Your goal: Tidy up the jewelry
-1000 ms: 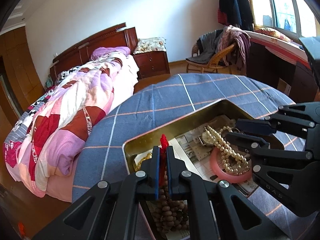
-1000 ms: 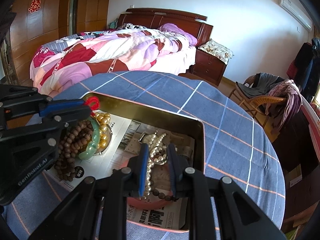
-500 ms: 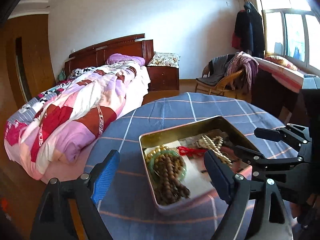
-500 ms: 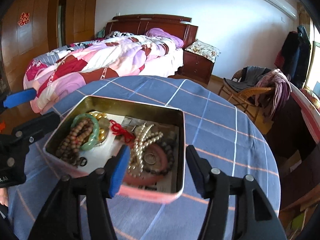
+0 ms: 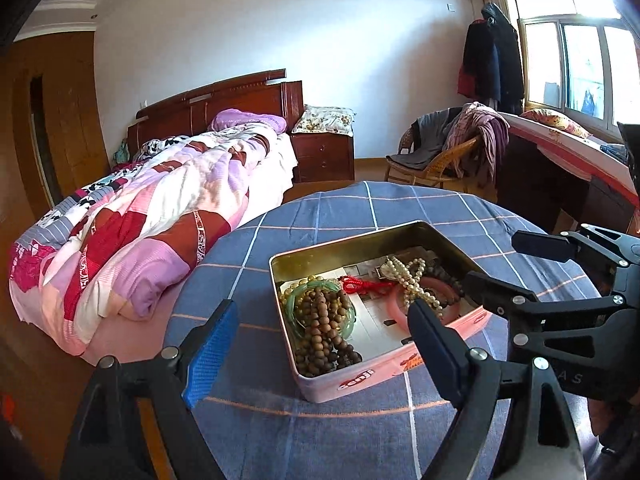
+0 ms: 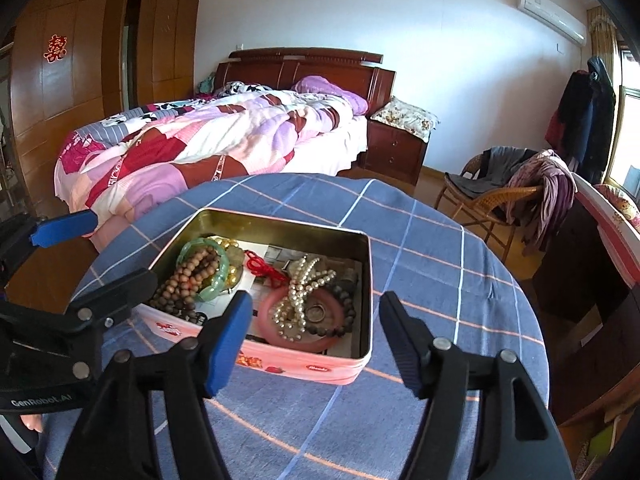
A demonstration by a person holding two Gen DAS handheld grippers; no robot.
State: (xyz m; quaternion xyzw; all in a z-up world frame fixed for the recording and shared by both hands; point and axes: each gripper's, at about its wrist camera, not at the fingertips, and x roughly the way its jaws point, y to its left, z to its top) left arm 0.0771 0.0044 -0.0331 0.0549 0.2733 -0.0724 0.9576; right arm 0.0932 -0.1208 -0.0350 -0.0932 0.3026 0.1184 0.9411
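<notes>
A pink tin point(image 5: 348, 240) with a gold inside sits on the blue checked tablecloth point(image 5: 360, 208). On its left side lie brown wooden beads point(image 5: 320, 320) on a green bangle point(image 5: 292, 300), with a red cord point(image 5: 360, 284) trailing toward the middle. A pearl strand point(image 6: 296, 300) lies over a pink bangle point(image 6: 272, 312) and dark beads on the right side. My left gripper point(image 5: 322, 344) hovers open in front of the tin, holding nothing. My right gripper point(image 6: 316, 344) is also drawn back from the tin; its jaws are opening and nothing is gripped between them. Each gripper shows in the other's view, the right gripper point(image 5: 516, 264) and the left gripper point(image 6: 90, 260).
The round table's edge falls away toward a bed point(image 6: 208, 144) with a patchwork quilt on the far left. A nightstand point(image 6: 396, 148), a wicker chair point(image 6: 500, 196) draped with clothes and a desk point(image 5: 560, 176) stand behind and to the right.
Both grippers were shut inside the tin, the left on the red cord, the right on the pearls. Both have let go, opened and pulled back and up; the jewelry lies in the tin.
</notes>
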